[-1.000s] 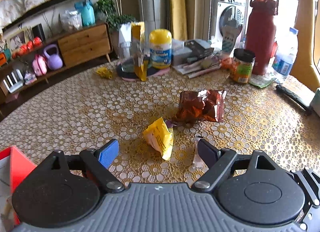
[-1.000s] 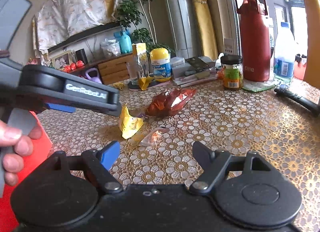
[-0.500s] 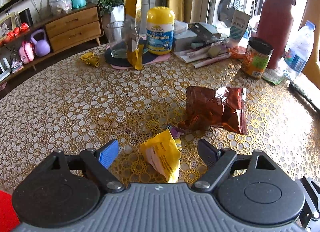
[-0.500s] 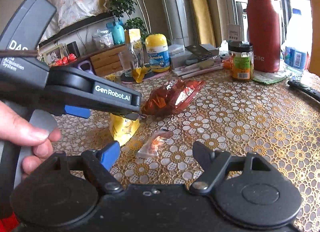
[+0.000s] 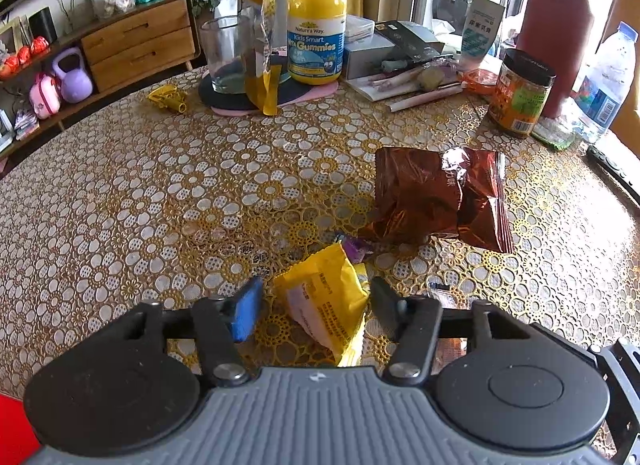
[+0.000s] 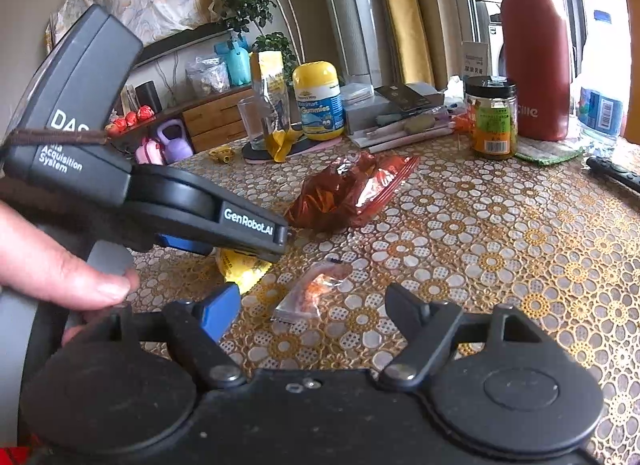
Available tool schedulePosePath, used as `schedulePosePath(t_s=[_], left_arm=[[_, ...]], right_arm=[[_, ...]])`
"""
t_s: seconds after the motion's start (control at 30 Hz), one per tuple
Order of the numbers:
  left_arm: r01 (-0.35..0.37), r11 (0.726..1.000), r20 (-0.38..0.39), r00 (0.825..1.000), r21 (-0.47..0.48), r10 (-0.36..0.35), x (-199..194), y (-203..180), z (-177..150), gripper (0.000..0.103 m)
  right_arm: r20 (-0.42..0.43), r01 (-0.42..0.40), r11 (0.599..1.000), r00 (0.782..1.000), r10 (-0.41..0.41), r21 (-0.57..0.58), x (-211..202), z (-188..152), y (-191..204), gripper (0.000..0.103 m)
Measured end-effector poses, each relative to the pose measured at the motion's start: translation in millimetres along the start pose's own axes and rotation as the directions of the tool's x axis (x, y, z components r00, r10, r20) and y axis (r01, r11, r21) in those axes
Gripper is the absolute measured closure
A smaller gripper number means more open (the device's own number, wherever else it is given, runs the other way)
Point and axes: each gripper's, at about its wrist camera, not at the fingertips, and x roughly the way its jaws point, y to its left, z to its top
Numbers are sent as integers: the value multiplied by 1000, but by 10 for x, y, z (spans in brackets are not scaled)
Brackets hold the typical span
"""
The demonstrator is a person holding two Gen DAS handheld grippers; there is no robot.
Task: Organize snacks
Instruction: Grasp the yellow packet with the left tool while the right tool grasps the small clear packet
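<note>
A crumpled yellow snack packet [image 5: 324,305] lies on the patterned tablecloth [image 5: 160,205], and my left gripper [image 5: 316,293] has it between closing jaws. The black pad [image 5: 380,305] is at the packet's right edge, while the blue pad [image 5: 248,313] stands a little off its left side. Behind it are a tiny purple wrapper [image 5: 356,245] and a brown-red foil bag [image 5: 436,201]. My right gripper [image 6: 312,305] is open just in front of a small clear packet with orange contents [image 6: 312,293]. The yellow packet [image 6: 240,269] shows under the left gripper's body [image 6: 200,217].
At the table's back stand a gummies bottle [image 5: 316,33], a glass [image 5: 224,53], an upright yellow bag [image 5: 260,25], an orange jar [image 5: 520,97], a red flask [image 5: 560,25] and a water bottle [image 5: 608,77]. A black remote [image 5: 612,169] lies right. A red box corner [image 5: 12,425] shows bottom left.
My left gripper came forward and down over the yellow packet, then its jaws narrowed around it. The right gripper drew closer to the small clear packet, jaws unchanged.
</note>
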Motion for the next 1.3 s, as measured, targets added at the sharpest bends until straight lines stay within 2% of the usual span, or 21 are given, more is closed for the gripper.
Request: schedulePosePath(t_s=[0.07, 0.17, 0.5, 0.63, 0.7, 0.77, 0.9, 1.17, 1.3], left_arm=[[-1, 1000, -1, 1000, -9, 1, -6, 21, -2, 63], [0, 999, -5, 1000, -41, 0, -31, 77, 0, 66], [-11, 995, 72, 997, -101, 19, -438, 217, -39, 67], [-3, 988, 102, 995, -154, 19, -660, 249, -100, 67], [14, 985, 122, 992, -170, 7, -783, 248, -142, 67], [29, 984, 145, 989, -176, -3, -916, 239, -188, 67], [40, 984, 178, 984, -175, -9, -1121, 206, -290, 67], [32, 987, 226, 974, -160, 5, -1461, 166, -559, 67], [33, 986, 247, 969, -162, 8, -1636, 173, -696, 67]], right_arm=[[4, -1, 1000, 1000, 1, -13, -1, 8, 27, 24], [6, -2, 1000, 1000, 3, -21, 6, 23, 58, 24], [13, 0, 1000, 1000, 0, -10, 63, 93, 93, 25], [-7, 18, 1000, 1000, -17, 14, 135, 101, 90, 26], [-19, 21, 1000, 1000, -21, 18, 175, 97, 90, 30], [-32, 30, 999, 999, -29, 20, 217, 87, 95, 41], [-25, 51, 999, 998, -51, 18, 237, 70, 106, 48], [-6, 37, 999, 999, -37, 24, 169, 13, 43, 81], [-7, -2, 1000, 1000, 2, 24, 113, -10, 14, 83]])
